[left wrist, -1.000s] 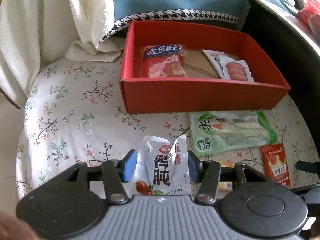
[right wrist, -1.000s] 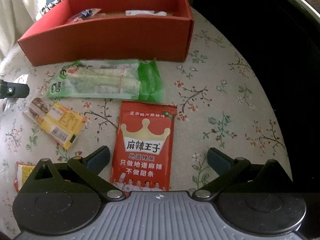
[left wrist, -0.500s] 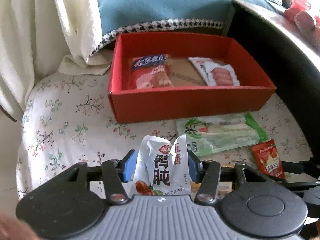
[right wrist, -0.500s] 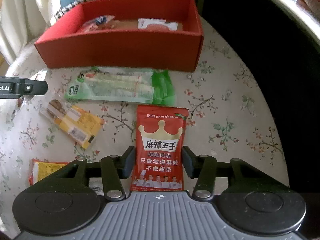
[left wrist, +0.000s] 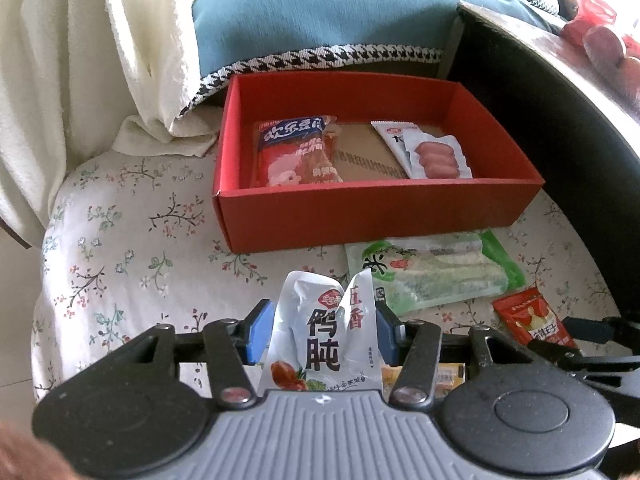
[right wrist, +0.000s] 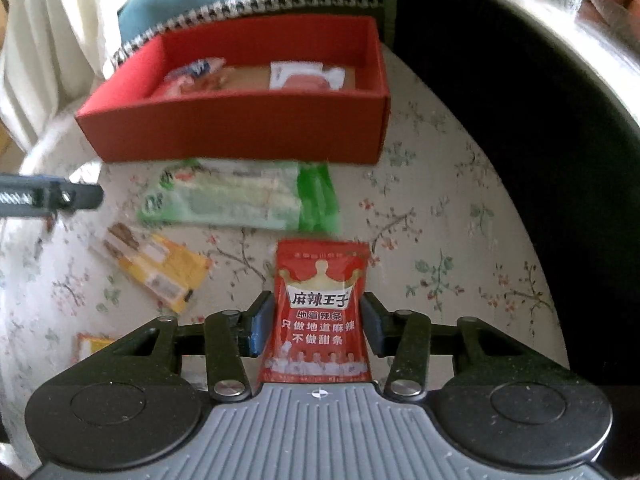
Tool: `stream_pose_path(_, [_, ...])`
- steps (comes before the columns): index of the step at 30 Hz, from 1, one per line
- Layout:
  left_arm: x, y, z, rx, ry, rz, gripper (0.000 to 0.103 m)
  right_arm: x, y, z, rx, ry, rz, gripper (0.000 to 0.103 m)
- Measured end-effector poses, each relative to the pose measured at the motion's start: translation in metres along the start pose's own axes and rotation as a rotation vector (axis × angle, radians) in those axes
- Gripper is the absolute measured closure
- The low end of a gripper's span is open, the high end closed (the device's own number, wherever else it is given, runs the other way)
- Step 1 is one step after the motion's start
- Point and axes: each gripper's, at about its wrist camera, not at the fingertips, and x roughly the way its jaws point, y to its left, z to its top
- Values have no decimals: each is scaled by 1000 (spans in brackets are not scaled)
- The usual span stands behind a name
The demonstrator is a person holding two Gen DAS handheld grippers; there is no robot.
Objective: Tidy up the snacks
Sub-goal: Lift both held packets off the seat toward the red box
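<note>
In the left wrist view, the left gripper (left wrist: 322, 330) was clamped on a white pouch (left wrist: 324, 336), its blue pads pressed against the crumpled sides. Ahead of the gripper sat a red box (left wrist: 376, 216) on the flowered worktop (left wrist: 120, 248). Inside the box, a red-and-blue pack (left wrist: 296, 152) lay toward its left end and a sausage pack (left wrist: 434, 152) toward its right end. Between the gripper and the box, off to the right, lay a green pack (left wrist: 432, 274), just beside the box's near wall. Farther right and nearer, a red sachet (left wrist: 534, 316) showed, with the dark fingers of the right gripper (left wrist: 592, 340) at its edge. A cream towel (left wrist: 80, 60) hung beyond the worktop to the left, and a teal cushion (left wrist: 320, 12) lay behind the box.

In the right wrist view, the right gripper (right wrist: 317, 326) had just been closing its jaws with the red sachet (right wrist: 320, 312) between them; both pads met the sachet's sides, clamped on it. The box (right wrist: 240, 128) stood straight ahead, the green pack (right wrist: 236, 200) between it and the gripper. A yellow pack (right wrist: 160, 272) lay left of the gripper, and a smaller orange pack (right wrist: 92, 346) sat nearer at the left edge. Part of the left gripper (right wrist: 48, 198) reached in from the far left.
</note>
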Motion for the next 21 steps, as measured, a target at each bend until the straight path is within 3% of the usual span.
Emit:
stream_pose_path(2, [0, 0, 0, -2, 0, 0, 58, 8, -1, -2, -3, 24, -13, 48])
stream_pose_path(10, [5, 3, -1, -2, 15, 13, 58, 24, 2, 2, -5, 26, -47, 29])
stream_pose_path(12, [8, 3, -1, 2, 22, 16, 58, 25, -1, 2, 11, 20, -35, 31])
stream_pose_path(13, [9, 2, -2, 4, 26, 19, 58, 23, -2, 2, 18, 19, -36, 39])
stream_pose_path(16, [10, 0, -2, 13, 30, 20, 58, 18, -7, 1, 38, 17, -18, 47])
stream_pose_path(21, [4, -1, -1, 15, 13, -1, 58, -2, -14, 2, 77, -39, 14, 48])
